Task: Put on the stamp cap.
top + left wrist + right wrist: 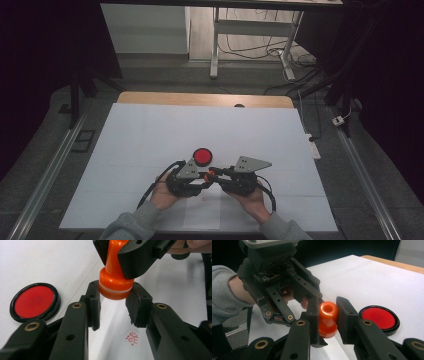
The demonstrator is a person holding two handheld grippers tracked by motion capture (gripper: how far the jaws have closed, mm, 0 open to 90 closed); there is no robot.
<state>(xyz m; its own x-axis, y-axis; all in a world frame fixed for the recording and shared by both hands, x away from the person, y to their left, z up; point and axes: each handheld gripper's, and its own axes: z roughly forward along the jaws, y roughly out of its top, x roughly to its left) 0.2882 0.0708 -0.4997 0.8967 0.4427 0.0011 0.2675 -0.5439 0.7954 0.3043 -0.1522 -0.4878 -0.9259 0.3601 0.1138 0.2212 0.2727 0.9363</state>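
While the right tool (pixel 327 315) grips the orange stamp (pixel 327 318) by its narrow handle, its two black jaws pressed against either side, the left tool (pixel 113 305) stands released, its jaws spread to either side of the stamp's wide base without clearly touching it; in the left gripper view the stamp (pixel 115 283) hangs base-down between those spread jaws, held from above by the right tool, and it is lifted off the white sheet (pixel 45 262); below it, on the sheet, a small round red print (pixel 132 337) shows between the left jaws; a round ink pad (pixel 34 301) with a black rim and red middle lies on the sheet to the left of the jaws, apart from them; in the right gripper view the same ink pad (pixel 380 318) lies just beyond the right jaw, near but not touching; seen from the high view, both hands meet over the near middle of the table (pixel 150 97), the left tool (pixel 202 176) and the right tool (pixel 216 175) tip to tip with the stamp (pixel 211 173) between them, and the ink pad (pixel 202 156) sits just beyond them on the sheet (pixel 150 135); grey sleeves (pixel 132 225) come in from the bottom edge
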